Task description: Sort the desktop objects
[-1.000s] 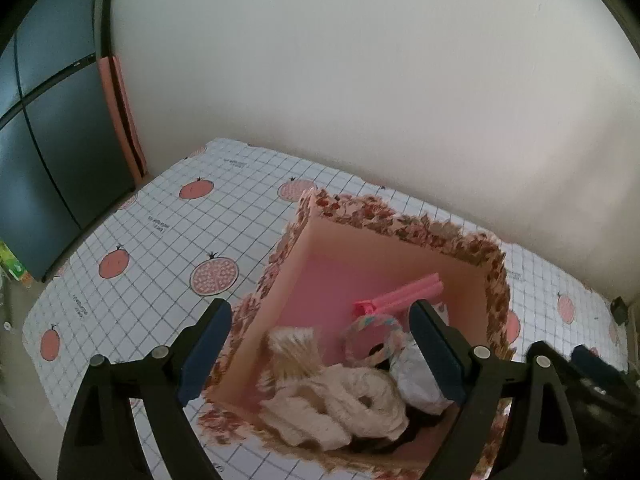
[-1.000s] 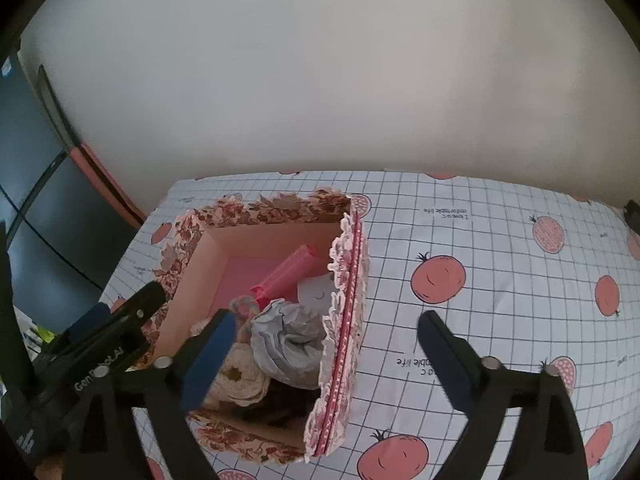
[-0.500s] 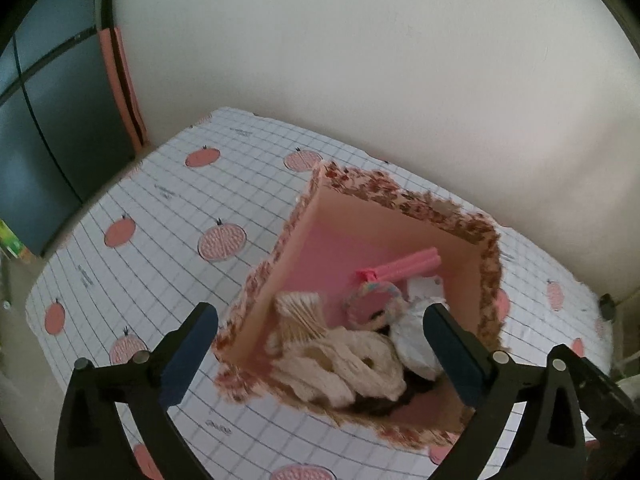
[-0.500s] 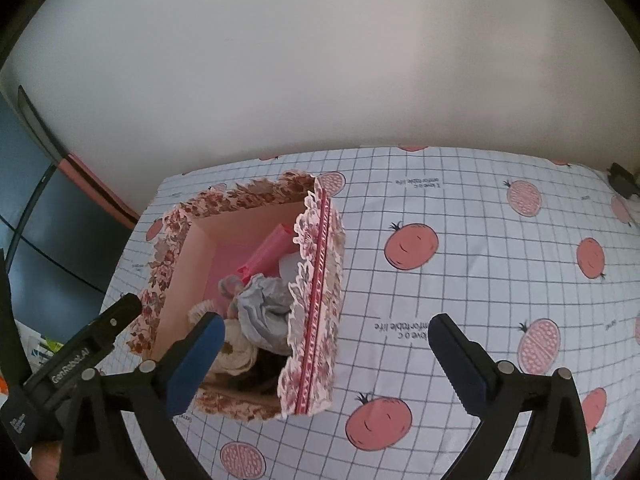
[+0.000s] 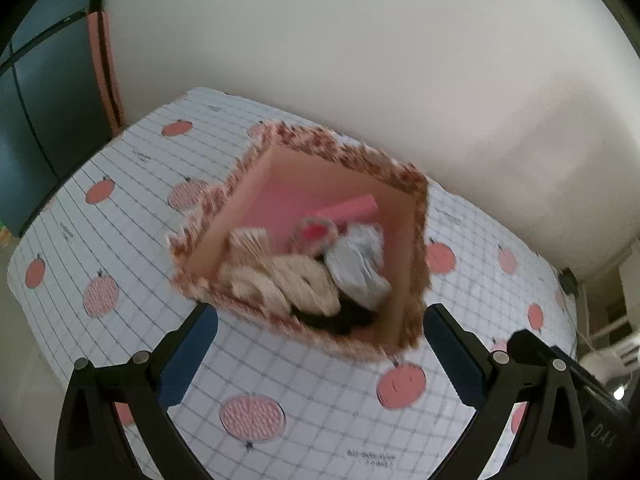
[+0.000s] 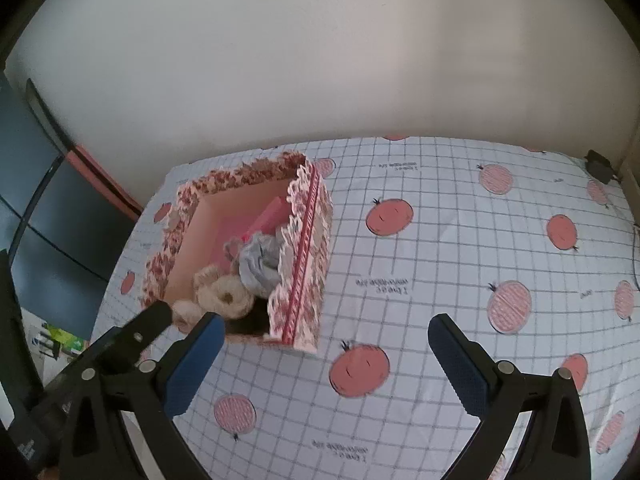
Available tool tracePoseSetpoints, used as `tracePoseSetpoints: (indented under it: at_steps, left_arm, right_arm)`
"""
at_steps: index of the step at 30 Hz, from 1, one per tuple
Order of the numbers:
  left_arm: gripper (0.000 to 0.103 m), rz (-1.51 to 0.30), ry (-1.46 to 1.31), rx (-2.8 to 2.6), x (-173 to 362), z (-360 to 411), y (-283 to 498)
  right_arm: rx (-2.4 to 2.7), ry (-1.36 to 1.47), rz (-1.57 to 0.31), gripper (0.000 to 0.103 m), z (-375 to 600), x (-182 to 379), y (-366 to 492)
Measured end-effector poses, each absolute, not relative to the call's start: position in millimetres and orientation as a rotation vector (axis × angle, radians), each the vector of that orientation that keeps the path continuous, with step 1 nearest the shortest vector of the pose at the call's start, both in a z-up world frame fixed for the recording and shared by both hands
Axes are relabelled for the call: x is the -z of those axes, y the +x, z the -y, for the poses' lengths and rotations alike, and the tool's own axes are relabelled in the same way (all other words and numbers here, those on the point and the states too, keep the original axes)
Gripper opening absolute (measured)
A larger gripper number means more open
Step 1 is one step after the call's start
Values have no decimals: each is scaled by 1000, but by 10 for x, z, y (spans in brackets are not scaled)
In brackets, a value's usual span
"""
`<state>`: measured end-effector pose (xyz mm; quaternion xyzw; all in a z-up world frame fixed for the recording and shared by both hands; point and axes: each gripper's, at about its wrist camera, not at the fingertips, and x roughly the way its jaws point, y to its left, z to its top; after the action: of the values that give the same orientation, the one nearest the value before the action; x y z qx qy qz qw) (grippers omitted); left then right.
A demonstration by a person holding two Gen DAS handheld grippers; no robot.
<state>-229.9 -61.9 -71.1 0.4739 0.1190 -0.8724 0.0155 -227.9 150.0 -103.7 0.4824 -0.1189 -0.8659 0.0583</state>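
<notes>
Left gripper (image 5: 318, 334) hovering over the table (image 5: 320, 392), fingers (image 5: 188, 354) standing at widest spread and gripping nothing, bare tablecloth showing between them. Right gripper (image 6: 322, 344) likewise gaping wide and empty, fingers (image 6: 460, 364) framing only checked cloth printed with red fruit.

Floral box (image 5: 416, 248) sitting on the table just beyond the left fingertips, open at the top, pink inside. In the right wrist view, same floral box (image 6: 308, 252) lying up and left of the right fingers, near the table's left edge, its lace-trimmed side wall facing the camera.

Sorted things lying inside the box:
- cream scrunchie (image 5: 288, 280) heaped at the near-left, seen too from the right (image 6: 226, 298);
- grey scrunchie (image 5: 358, 268) touching it on the right, also in the right view (image 6: 258, 262);
- pink bar-shaped object (image 5: 348, 210) lying toward the far wall;
- small round pink-centred piece (image 5: 316, 234) resting in front of that bar, too blurred for identifying;
- dark item (image 5: 340, 316) lying against the near wall, largely hidden.

Left view smeared by motion blur.
</notes>
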Motion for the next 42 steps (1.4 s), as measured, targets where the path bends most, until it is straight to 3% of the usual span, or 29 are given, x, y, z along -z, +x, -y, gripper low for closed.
tracePoseSetpoints:
  at_steps: [15, 20, 28, 35, 42]
  left_arm:
    - [102, -274, 1555, 2712, 736, 302, -1633]
    - [102, -168, 1510, 2732, 677, 181, -1430]
    - [102, -173, 1479, 2766, 650, 123, -1259]
    - [102, -189, 1464, 2792, 625, 69, -1152]
    - [102, -40, 1434, 2782, 651, 9, -1110]
  right_arm:
    - [2605, 1409, 364, 103, -1743, 1015, -1474]
    - [2630, 1361, 358, 103, -1810, 991, -1244]
    - [2677, 1316, 249, 103, -1832, 969, -994]
    - [2665, 1292, 291, 103, -1906, 949, -883]
    - [2653, 1296, 268, 103, -1878, 985, -836]
